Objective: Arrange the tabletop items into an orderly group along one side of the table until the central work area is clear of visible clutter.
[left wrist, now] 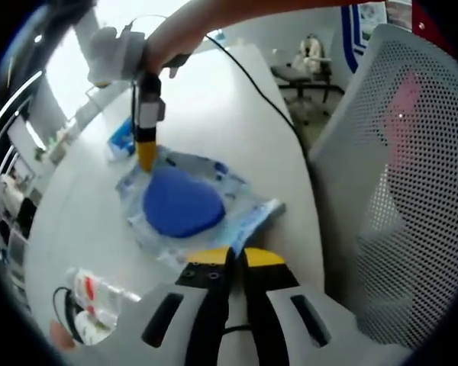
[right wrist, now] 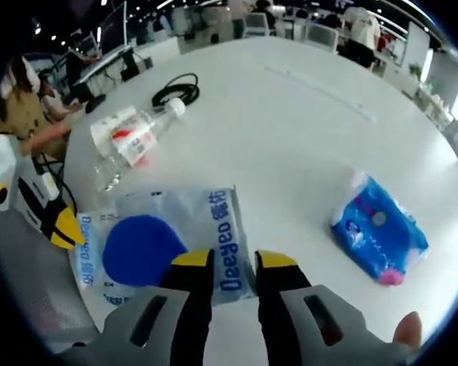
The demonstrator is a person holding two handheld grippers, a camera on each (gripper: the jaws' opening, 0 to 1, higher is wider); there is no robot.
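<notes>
The wipes pack (right wrist: pixel 168 244) with the blue lid sits near the bench (right wrist: pixel 305 114) edge. The left tool (left wrist: pixel 233 259) is nearly closed on nothing at its one end; the right tool (right wrist: pixel 233 263), slightly open, hovers at the other. Beyond the pack there's lots of bare top, with a bottle (right wrist: pixel 130 137) and a blue packet (right wrist: pixel 378 232) set apart.

We see the left gripper view looking low across the white surface (left wrist: pixel 214 91) from its chair-side edge, close over the wipes pack (left wrist: pixel 187 202) — facing the right tool (left wrist: pixel 146 156). The right gripper view looks back from the opposite side, equally near; both share that pack (right wrist: pixel 214 229) and the bottle (right wrist: pixel 130 136).
</notes>
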